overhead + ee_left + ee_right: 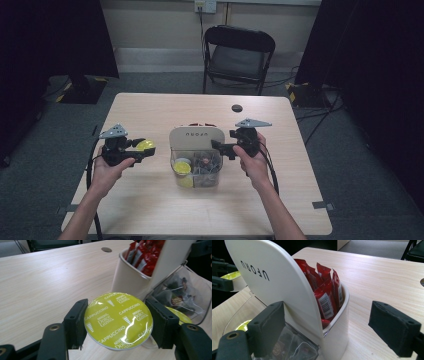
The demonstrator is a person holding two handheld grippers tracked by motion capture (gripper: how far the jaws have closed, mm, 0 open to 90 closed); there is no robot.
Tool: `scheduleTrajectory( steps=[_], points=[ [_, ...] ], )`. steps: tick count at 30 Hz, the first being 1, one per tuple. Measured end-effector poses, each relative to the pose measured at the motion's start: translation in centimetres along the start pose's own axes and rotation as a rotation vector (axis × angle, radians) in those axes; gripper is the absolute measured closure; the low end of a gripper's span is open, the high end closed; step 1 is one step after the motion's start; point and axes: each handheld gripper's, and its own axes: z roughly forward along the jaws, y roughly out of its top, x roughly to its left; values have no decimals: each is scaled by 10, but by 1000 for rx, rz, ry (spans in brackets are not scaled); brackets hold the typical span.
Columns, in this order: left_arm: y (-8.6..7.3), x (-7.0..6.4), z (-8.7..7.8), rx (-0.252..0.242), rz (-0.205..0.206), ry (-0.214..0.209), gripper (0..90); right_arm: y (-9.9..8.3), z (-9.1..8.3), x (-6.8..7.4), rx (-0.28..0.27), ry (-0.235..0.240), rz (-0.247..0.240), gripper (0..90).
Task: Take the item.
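A yellow-green Dolce Gusto cappuccino capsule (118, 319) sits between the jaws of my left gripper (117, 323), which is shut on it; in the high view the gripper (141, 149) holds the capsule (145, 145) left of the organizer. The white organizer (196, 137) marked UFORU has a clear front bin (197, 170) with more capsules, one yellow (182, 166), and a rear pocket of red sachets (325, 293). My right gripper (335, 328) stands open around the organizer's white wall (274, 280), also seen as the gripper (222, 147) at the organizer's right side.
The organizer stands mid-table on the light wooden table (150, 112). A dark round hole (237, 108) lies in the tabletop behind it. A black folding chair (237, 55) stands beyond the far edge. Cables trail from both grippers.
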Motion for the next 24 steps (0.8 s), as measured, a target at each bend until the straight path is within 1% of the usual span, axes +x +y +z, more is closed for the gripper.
scheduleTrajectory(
  steps=[2, 3, 4, 5, 6, 7, 8, 11, 13, 14, 17, 18, 19, 20, 21, 24],
  points=[
    [-2, 4, 1, 12, 0, 15, 379, 0, 0, 0, 0, 1, 0, 128],
    [-2, 4, 1, 12, 0, 15, 379, 0, 0, 0, 0, 0, 0, 128],
    [-4, 8, 3, 18, -11, 34, 379, 0, 0, 0, 0, -1, -1, 128],
    [-4, 8, 3, 18, -11, 34, 379, 0, 0, 0, 0, -1, -1, 128],
    [-6, 13, 6, 40, -6, 48, 379, 0, 0, 0, 0, -1, -1, 128],
    [-6, 13, 6, 40, -6, 48, 379, 0, 0, 0, 1, 1, 0, 127],
    [-10, 19, 9, 50, -24, 60, 379, 0, 0, 0, 1, 0, 1, 126],
    [-15, 26, 11, 61, -37, 76, 379, 0, 0, 0, 1, 0, 1, 126],
    [-19, 31, 13, 78, -38, 83, 379, 0, 0, 0, 1, 0, 2, 126],
    [-20, 34, 15, 86, -39, 94, 379, 0, 0, 0, 2, 1, 1, 126],
    [-25, 42, 18, 99, -59, 99, 379, 0, 0, 0, 2, -1, -1, 126],
    [-26, 44, 20, 105, -63, 107, 379, 0, 0, 0, 2, -1, 0, 126],
    [-28, 45, 21, 104, -74, 106, 379, 0, 0, 0, 2, 0, 3, 126],
    [-29, 46, 23, 115, -73, 112, 380, 0, 0, 0, 2, 1, 4, 126],
    [-31, 46, 24, 116, -82, 113, 379, 0, 0, -1, 3, 4, 5, 126],
    [-35, 47, 30, 142, -80, 112, 379, 0, 1, -1, 7, 4, 2, 126]
  ],
)
